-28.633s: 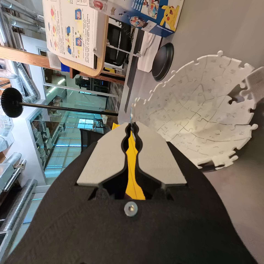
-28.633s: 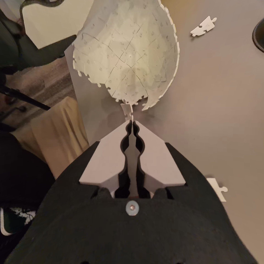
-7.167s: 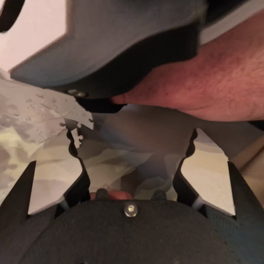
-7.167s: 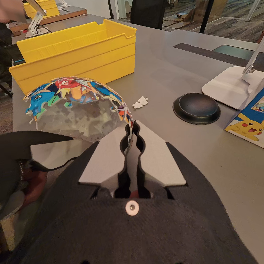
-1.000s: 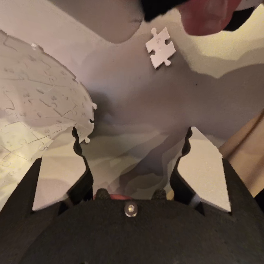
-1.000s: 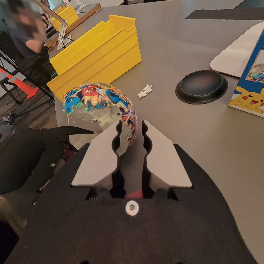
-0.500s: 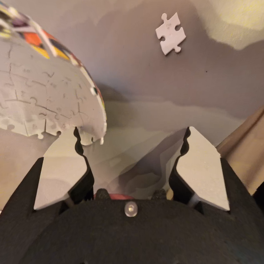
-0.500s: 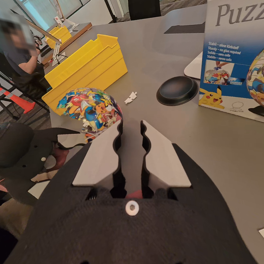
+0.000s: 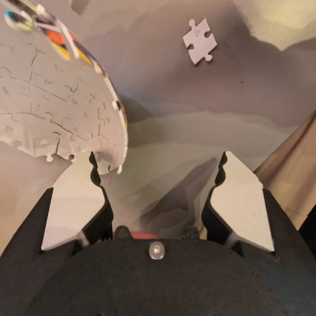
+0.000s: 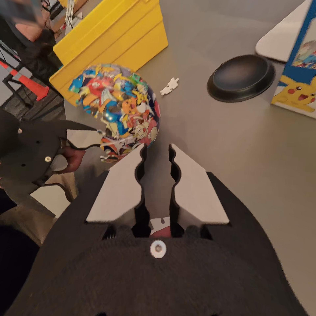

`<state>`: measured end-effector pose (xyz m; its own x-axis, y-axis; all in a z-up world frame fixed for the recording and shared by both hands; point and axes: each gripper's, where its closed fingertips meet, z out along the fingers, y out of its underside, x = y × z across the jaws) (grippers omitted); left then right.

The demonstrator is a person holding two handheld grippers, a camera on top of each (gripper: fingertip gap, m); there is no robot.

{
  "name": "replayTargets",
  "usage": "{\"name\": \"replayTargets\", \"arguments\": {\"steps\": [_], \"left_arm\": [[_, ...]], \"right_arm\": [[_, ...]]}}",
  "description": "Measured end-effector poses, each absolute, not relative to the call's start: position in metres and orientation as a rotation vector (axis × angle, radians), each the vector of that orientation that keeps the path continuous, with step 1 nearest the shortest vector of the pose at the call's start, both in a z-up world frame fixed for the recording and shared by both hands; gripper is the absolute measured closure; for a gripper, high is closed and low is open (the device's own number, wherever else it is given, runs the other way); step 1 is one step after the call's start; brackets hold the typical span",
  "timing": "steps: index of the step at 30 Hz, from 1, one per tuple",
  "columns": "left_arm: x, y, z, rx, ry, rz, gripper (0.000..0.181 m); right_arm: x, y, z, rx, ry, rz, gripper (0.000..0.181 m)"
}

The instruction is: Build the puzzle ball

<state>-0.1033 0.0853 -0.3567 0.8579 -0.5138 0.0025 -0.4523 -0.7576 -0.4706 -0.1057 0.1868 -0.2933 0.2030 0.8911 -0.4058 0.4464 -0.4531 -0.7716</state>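
A grey table [image 10: 239,153] carries a yellow bin [image 10: 119,34], black dish [image 10: 241,78], loose puzzle piece [image 10: 169,86], puzzle box [image 10: 297,68]

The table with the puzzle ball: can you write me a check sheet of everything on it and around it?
Surface: grey table, bare in the middle.
Job's things: half-built puzzle ball, colourful side up; loose piece beside it, another lying white side up.
Clutter: yellow bin, black round stand, puzzle box.
Grippers: left gripper open, at the ball's rim; right gripper open, empty.
Cables: nothing seen.
Surroundings: orange cone, a person.
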Motion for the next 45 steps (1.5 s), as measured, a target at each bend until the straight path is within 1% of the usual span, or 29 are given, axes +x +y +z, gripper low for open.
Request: {"name": "replayTargets", "arguments": {"steps": [12,20,25,31,38,45], "left_arm": [[-0.107,0.083,-0.351,-2.552,0.742,-0.216,0.054],[-0.111,0.097,-0.330,-2.539,0.779,-0.246,0.062],[-0.120,0.099,-0.330,-2.588,0.818,-0.232,0.067],[-0.128,0.101,-0.321,-2.590,0.832,-0.216,0.065],[-0.129,0.109,-0.303,-2.568,0.891,-0.185,0.064],[-0.101,0.127,-0.282,-2.491,1.021,-0.199,0.066]], "right_arm": [[-0.112,0.174,-0.300,-1.975,-1.314,1.164,0.158],[-0.114,0.176,-0.311,-1.997,-1.318,1.145,0.159],[-0.111,0.177,-0.313,-2.015,-1.322,1.159,0.159],[-0.106,0.181,-0.307,-2.009,-1.326,1.169,0.161],[-0.106,0.178,-0.313,-2.025,-1.353,1.178,0.165],[-0.106,0.177,-0.312,-2.019,-1.356,1.186,0.168]]}}
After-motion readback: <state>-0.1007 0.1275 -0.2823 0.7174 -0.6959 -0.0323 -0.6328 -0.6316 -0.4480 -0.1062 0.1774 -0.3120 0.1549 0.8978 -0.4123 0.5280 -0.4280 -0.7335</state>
